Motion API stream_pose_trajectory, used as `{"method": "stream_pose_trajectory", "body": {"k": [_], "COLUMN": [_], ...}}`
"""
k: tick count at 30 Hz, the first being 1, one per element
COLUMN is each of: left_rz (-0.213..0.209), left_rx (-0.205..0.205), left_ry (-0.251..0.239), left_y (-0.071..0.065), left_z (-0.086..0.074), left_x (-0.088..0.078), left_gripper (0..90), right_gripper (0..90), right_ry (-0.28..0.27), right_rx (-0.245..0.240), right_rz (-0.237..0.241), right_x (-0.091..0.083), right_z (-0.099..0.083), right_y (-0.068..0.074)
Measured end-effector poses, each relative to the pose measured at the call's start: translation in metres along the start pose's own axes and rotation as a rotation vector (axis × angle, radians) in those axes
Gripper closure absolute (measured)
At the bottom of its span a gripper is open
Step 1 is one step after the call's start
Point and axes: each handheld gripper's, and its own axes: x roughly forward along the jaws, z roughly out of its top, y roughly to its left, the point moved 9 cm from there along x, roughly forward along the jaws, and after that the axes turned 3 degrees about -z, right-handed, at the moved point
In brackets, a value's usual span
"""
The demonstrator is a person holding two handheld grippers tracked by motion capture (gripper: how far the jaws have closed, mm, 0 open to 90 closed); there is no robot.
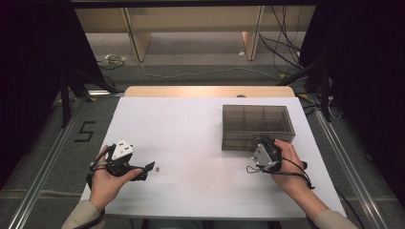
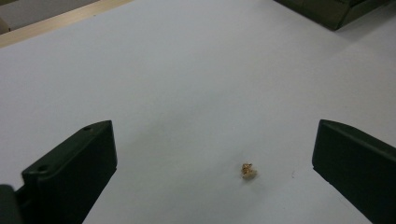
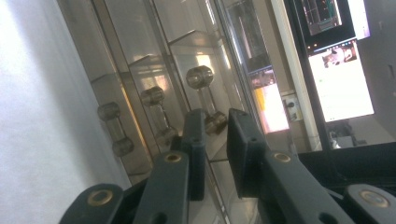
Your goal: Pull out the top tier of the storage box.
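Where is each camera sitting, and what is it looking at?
High view: above the table, looking forward and down; both forearms, left tool and right tool show.
Left gripper view: on the left tool, looking over the white tabletop at a small crumb; its wide-apart jaws show.
Right gripper view: on the right tool, close to the smoky clear box; its jaws show.
Shared: the high and left gripper views both show the crumb and box.
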Motion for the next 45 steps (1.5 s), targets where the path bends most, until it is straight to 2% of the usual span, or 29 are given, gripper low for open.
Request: {"method": "stream_pose_trajectory", "body": {"k": [1, 5, 10, 12, 13, 21, 23, 31, 32, 36, 40, 41, 42, 45], "left_rz": [0.001, 0.002, 0.005, 0.006, 0.007, 0.011, 0.011, 0.013, 0.014, 0.013, 0.015, 0.015, 0.015, 0.014], "left_rx": [0.001, 0.001, 0.002, 0.002, 0.003, -0.001, 0.002, -0.003, -0.002, -0.005, -0.004, -0.007, -0.004, -0.005], "left_ry": [0.001, 0.002, 0.002, 0.002, 0.004, 0.005, 0.009, 0.009, 0.009, 0.009, 0.008, 0.006, 0.008, 0.009], "left_y": [0.0001, 0.0012, 0.0018, 0.0021, 0.0024, 0.0039, 0.0043, 0.0058, 0.006, 0.0058, 0.0061, 0.006, 0.0061, 0.0058], "left_z": [-0.0001, -0.0007, -0.0011, -0.0012, -0.0015, -0.0027, -0.0031, -0.004, -0.0039, -0.0041, -0.004, -0.0038, -0.004, -0.0043], "left_x": [0.0001, 0.0002, 0.0004, 0.0003, 0.0004, 0.0006, 0.0004, 0.0004, 0.0003, 0.0007, 0.0003, 0.0004, 0.0002, 0.0003], "left_gripper": [0.0, 0.0, 0.0, 0.0, 0.0, 0.0, 0.0, 0.0, 0.0, 0.0, 0.0, 0.0, 0.0, 0.0], "right_gripper": [78.8, 79.1, 79.2, 79.2, 79.2, 79.2, 79.2, 79.2, 79.2, 79.2, 79.2, 79.2, 79.2, 79.2], "right_ry": [-0.004, 0.008, 0.002, 0.001, 0.006, 0.004, -0.003, -0.002, 0.004, 0.005, 0.005, -0.002, 0.003, -0.004], "right_rx": [-0.016, -0.009, -0.032, -0.031, -0.012, -0.014, -0.031, -0.03, -0.016, -0.013, -0.014, -0.03, -0.016, -0.021], "right_rz": [-0.001, -0.006, -0.011, -0.01, -0.01, -0.013, -0.01, -0.01, -0.01, -0.01, -0.008, -0.009, -0.006, -0.005], "right_x": [0.0002, -0.0004, -0.0003, -0.0002, -0.0006, -0.0005, -0.0007, -0.002, -0.0028, -0.0036, -0.0051, -0.0052, -0.0058, -0.0064], "right_z": [0.0003, 0.0003, 0.0008, 0.0008, 0.0006, 0.0007, 0.0007, 0.0001, -0.0001, 0.0, -0.0003, 0.0001, -0.0001, 0.0002], "right_y": [-0.0005, 0.0009, 0.0001, 0.0001, 0.001, 0.0005, -0.0001, 0.0004, 0.0015, 0.0019, 0.0025, 0.0016, 0.0029, 0.0027]}}
